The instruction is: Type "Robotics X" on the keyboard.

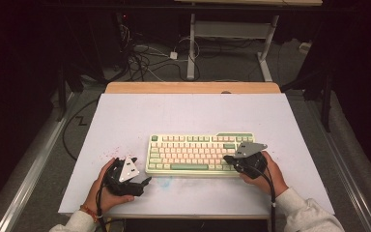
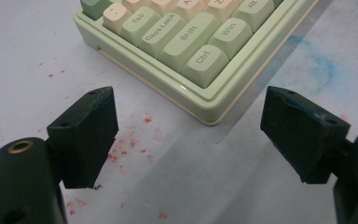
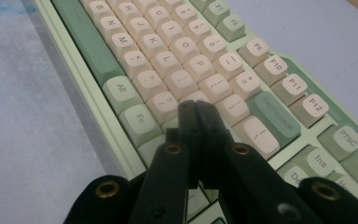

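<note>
A pale green keyboard [image 1: 199,154] with cream and green keycaps lies on the white table [image 1: 193,116]. My left gripper [image 1: 145,182] rests on the table just off the keyboard's near left corner [image 2: 205,100], jaws wide open with nothing between them. My right gripper [image 1: 228,158] hovers over the right end of the keyboard [image 3: 182,70], jaws pressed together with nothing held, their tips over the keys near the right Shift and Enter area. The keys under those tips are hidden.
Red specks [image 2: 126,144] and a blue smudge [image 2: 319,65] mark the table near the left gripper. A wooden strip [image 1: 193,87] edges the table's far side. Beyond it, cables and a desk frame [image 1: 191,43] stand on the floor.
</note>
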`<state>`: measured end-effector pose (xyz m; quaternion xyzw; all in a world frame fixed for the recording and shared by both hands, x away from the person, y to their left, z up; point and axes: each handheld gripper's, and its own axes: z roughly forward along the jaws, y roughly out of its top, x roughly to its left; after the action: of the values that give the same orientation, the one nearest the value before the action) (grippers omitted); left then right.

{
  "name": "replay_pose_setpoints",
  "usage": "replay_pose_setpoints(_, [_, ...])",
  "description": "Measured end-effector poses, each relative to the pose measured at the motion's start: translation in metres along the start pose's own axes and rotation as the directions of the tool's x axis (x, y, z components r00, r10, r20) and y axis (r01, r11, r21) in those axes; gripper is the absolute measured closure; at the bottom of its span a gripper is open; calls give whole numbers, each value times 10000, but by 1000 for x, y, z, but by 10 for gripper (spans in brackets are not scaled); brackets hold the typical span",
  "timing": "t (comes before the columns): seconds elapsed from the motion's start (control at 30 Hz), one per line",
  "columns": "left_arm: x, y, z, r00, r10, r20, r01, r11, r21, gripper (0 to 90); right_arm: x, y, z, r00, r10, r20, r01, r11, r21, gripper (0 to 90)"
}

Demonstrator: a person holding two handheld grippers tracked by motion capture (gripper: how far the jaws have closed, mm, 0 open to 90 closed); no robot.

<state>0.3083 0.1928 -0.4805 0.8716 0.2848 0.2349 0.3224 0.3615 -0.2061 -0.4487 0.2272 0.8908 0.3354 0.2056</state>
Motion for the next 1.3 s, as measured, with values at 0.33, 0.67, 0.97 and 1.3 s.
replay_pose_setpoints(0.33, [0,2,-3,9998,-165,-63,164,9997,-180,193,0,-2,1,10000,-12,19,12,10000,70,900])
replay_pose_setpoints(0.67, [8,18,-19,9915,-1047,770,1101,9914,-707,717,-1,-4,4,10000,91,-26,-90,9998,160,900])
replay_pose_setpoints(0.97, [8,47,-17,9901,-701,1213,737,9970,-251,875,0,-4,4,9999,118,3,-118,9998,151,900])
replay_pose_setpoints(1.3, [6,69,-2,9878,-450,1488,442,9990,86,874,1,-5,4,9999,130,62,-130,9998,123,900])
